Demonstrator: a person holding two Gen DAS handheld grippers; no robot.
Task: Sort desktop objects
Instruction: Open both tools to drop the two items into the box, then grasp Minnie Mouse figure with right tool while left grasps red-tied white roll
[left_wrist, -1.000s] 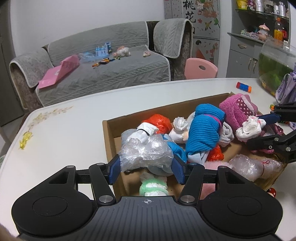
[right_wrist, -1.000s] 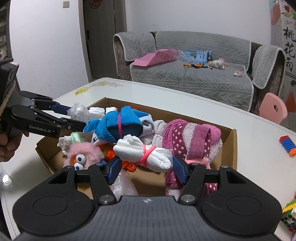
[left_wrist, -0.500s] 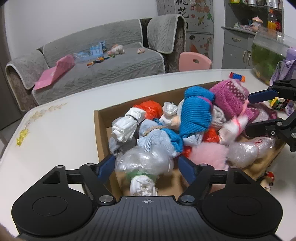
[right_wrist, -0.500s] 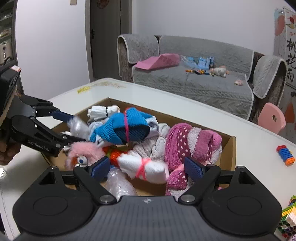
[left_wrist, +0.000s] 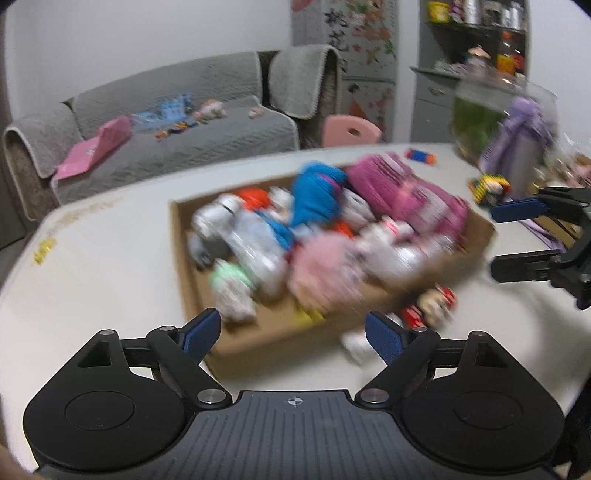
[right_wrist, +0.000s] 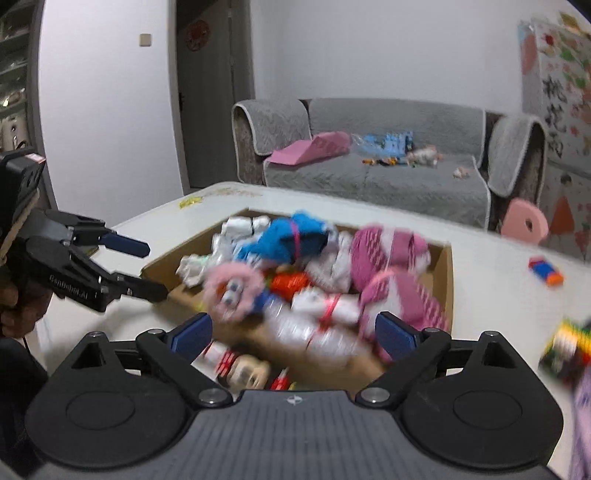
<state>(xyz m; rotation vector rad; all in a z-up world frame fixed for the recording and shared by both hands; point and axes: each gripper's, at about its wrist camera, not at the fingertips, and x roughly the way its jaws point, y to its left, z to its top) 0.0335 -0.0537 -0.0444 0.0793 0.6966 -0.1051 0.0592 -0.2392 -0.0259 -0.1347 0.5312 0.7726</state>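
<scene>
The white table (left_wrist: 110, 266) carries a cardboard box (left_wrist: 192, 266) heaped above its rim with rolled socks and wrapped bundles, so a spill is judged the main risk: a careless reach into the pile could tip the blue roll (right_wrist: 291, 236) or the magenta knit bundle (right_wrist: 388, 247) over the low wall. A second risk is judged to lie outside the box, where a small red-and-white figure (right_wrist: 240, 369) lies on the table just beside the near wall and could be knocked off the edge by either tool. Both views are blurred, so finer details cannot be told, and a misjudged grasp is likelier for that.

The left gripper (left_wrist: 293, 334) is seen with its jaws wide apart and nothing between them; the right gripper (right_wrist: 293, 334) is likewise spread wide and empty.

Against the earlier frames, a clear-wrapped bundle (left_wrist: 258, 254) that was held by the left jaws is now seen lying in the box, and the white roll tied with a pink band (right_wrist: 328, 306), formerly between the right jaws, is also lying there. Both sets of jaws have just been opening, and both tools have been drawn back from the box, so that its whole outline is shown.
</scene>
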